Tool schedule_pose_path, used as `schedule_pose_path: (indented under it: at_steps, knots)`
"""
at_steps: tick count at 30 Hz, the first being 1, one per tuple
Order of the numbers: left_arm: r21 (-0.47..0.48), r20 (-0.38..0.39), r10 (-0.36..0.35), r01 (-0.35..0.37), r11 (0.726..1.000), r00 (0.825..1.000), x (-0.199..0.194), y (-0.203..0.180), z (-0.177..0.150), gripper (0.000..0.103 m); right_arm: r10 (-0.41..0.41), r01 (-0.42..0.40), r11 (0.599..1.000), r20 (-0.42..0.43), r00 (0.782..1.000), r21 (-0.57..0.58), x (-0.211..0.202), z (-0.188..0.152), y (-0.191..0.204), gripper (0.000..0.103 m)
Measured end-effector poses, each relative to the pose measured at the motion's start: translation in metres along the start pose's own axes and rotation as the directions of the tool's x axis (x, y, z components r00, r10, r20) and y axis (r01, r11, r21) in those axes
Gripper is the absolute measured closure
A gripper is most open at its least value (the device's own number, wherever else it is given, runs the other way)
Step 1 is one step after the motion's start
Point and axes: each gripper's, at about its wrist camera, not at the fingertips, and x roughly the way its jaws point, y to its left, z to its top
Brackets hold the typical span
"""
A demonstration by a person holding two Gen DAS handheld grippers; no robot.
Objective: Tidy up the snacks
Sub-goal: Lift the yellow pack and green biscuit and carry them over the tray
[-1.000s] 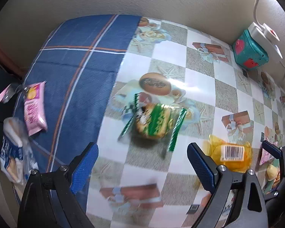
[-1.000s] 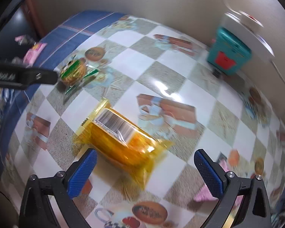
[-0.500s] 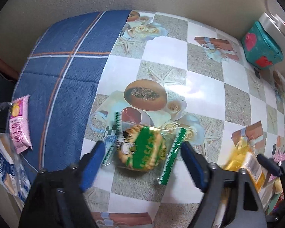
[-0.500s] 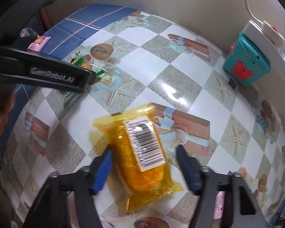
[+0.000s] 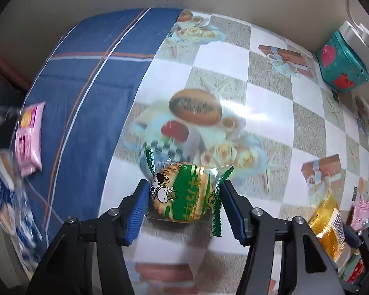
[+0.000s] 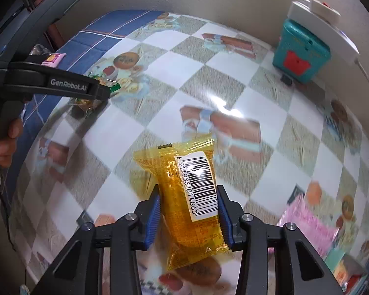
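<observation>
Snacks lie scattered on a table (image 5: 236,56) covered by a glossy checkered cloth with a blue plaid cloth (image 5: 91,73) at its far-left end. Two of them are gripped, one per tool. The left gripper (image 5: 184,196) has its two blue-padded fingers closed against the sides of a round cookie in a green-and-clear wrapper (image 5: 182,194); the packet appears raised a little off the cloth, though the blur makes that uncertain. The right gripper (image 6: 189,211) clamps a yellow packet (image 6: 184,196) with a white barcode label, one finger on each long side, the packet pointing away from the camera.

In the left wrist view, the yellow packet shows again at the lower right, and beyond it a pink packet (image 5: 361,209) is partly visible. At the far-left edge, on the blue cloth, lies one pink-wrapped snack (image 5: 28,137), and below it a blue-and-white packet (image 5: 5,196), blurred. That makes five snack packets that I can count with confidence.

One teal box with red patches (image 6: 300,54) stands at the far right near the wall, just beside one white power strip (image 6: 322,22). In the right wrist view, a pink packet (image 6: 307,223) lies near the lower right.
</observation>
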Motion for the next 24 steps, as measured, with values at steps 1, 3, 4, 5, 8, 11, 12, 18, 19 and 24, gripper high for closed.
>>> schedule_pose_path:
  at_steps: [1,3,4,5,8,11,12,18,19,24]
  knots:
    - [-0.013,-0.005,-0.004,0.004,1.0,1.0,-0.002,0.0,-0.005,0.044,0.007,-0.007,1.0,0.0,1.0,0.011,-0.002,-0.004,-0.001,0.059]
    - [-0.027,-0.014,-0.017,0.016,0.999,1.0,-0.004,0.0,-0.014,0.045,0.031,-0.032,0.998,0.006,0.999,0.045,-0.007,-0.016,-0.002,0.06]
    - [-0.04,-0.018,-0.032,0.031,0.999,0.999,-0.006,0.0,-0.021,0.045,0.044,-0.045,0.997,0.011,0.999,0.06,-0.01,-0.021,-0.003,0.06]
    - [-0.048,-0.022,-0.041,0.04,0.998,0.999,-0.006,0.0,-0.026,0.046,0.056,-0.057,0.996,0.016,0.998,0.075,-0.013,-0.027,-0.004,0.06]
    - [-0.075,-0.027,-0.037,0.035,0.997,0.999,-0.014,-0.005,-0.049,0.046,0.073,-0.077,0.99,0.039,0.997,0.114,-0.027,-0.048,-0.003,0.06]
    - [-0.088,-0.003,-0.038,0.037,0.995,0.999,-0.03,-0.018,-0.071,0.046,0.07,-0.081,0.985,0.077,0.995,0.151,-0.047,-0.07,-0.003,0.06]
    - [-0.095,0.005,-0.05,0.05,0.994,0.999,-0.035,-0.023,-0.078,0.046,0.068,-0.082,0.983,0.088,0.994,0.167,-0.053,-0.076,-0.005,0.06]
    - [-0.1,0.077,-0.133,0.14,0.985,0.988,-0.084,-0.067,-0.123,0.046,-0.005,-0.035,0.963,0.148,0.989,0.265,-0.102,-0.118,-0.023,0.06]
    - [-0.093,0.088,-0.14,0.148,0.985,0.986,-0.092,-0.071,-0.125,0.046,-0.019,-0.024,0.96,0.149,0.989,0.281,-0.107,-0.123,-0.027,0.06]
    - [-0.02,0.135,-0.188,0.192,0.981,0.973,-0.135,-0.131,-0.143,0.046,-0.078,0.009,0.925,0.168,0.983,0.379,-0.141,-0.155,-0.064,0.06]
